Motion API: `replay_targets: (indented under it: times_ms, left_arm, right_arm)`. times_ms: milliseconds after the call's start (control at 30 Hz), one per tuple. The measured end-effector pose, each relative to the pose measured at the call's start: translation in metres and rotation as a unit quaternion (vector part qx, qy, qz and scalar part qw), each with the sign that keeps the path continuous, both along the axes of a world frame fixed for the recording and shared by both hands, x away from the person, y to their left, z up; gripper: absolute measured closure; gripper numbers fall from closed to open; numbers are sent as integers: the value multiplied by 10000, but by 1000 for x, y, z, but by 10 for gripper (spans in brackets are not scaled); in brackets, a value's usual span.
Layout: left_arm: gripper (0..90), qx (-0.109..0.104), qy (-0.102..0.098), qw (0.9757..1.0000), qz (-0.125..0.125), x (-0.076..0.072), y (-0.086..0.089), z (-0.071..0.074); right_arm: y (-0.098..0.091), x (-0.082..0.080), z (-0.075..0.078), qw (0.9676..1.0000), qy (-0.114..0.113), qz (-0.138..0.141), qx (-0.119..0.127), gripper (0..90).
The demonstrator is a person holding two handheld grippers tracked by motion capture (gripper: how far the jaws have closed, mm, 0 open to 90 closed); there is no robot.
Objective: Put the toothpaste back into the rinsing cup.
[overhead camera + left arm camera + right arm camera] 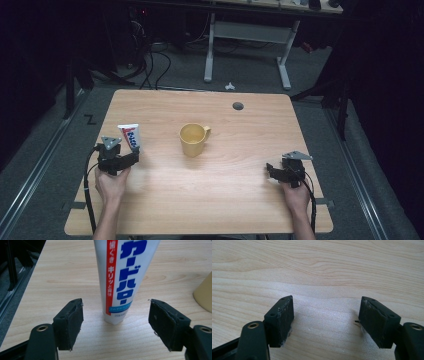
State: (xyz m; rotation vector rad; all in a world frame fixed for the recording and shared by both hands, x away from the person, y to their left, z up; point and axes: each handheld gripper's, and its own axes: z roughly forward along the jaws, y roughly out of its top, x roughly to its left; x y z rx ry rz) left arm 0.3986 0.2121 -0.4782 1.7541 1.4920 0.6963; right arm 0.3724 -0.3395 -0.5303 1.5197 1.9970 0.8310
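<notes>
A white toothpaste tube (130, 137) with blue and red lettering stands upright on its cap at the left of the wooden table (200, 200). My left gripper (131, 156) is open just in front of it. In the left gripper view the tube (120, 277) rises between and slightly beyond the two wide-apart jaws, touching neither; the left gripper (116, 320) holds nothing. A yellow mug (193, 139) sits at the table's middle, handle to the right. My right gripper (270, 171) rests open at the right, its jaws over bare wood (325, 315).
The mug's edge (203, 293) shows at the right of the left gripper view. A round cable hole (238, 106) lies near the table's far edge. Beyond the table stand a white desk frame (247, 35) and floor cables (150, 65).
</notes>
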Motion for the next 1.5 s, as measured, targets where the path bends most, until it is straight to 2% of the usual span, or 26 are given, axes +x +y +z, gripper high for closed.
replay_targets:
  times_ms: [100, 733, 800, 1133, 1267, 1400, 1500]
  left_arm:
    - [275, 2, -45, 10000, -15, 2, -1, 3]
    - [258, 64, -39, 9999, -69, 21, -11, 16]
    - [258, 28, -70, 10000, -50, 24, -12, 16]
    - [262, 107, -10, 9999, 23, 36, -17, 17]
    - [277, 26, -19, 10000, 57, 39, -17, 15]
    - [298, 51, 23, 9999, 104, 42, -17, 13]
    - [321, 78, -20, 9999, 125, 42, -18, 12]
  right_arm:
    - [0, 0, 0, 10000, 1, 0, -1, 284]
    - [0, 0, 0, 10000, 1, 0, 3, 284]
    - [0, 0, 0, 10000, 1, -1, -1, 284]
    - [0, 0, 0, 10000, 1, -2, 0, 284]
    - [0, 0, 0, 10000, 0, 0, 0, 284]
    - [0, 0, 0, 10000, 1, 0, 0, 284]
    - [0, 0, 0, 10000, 1, -1, 1, 284]
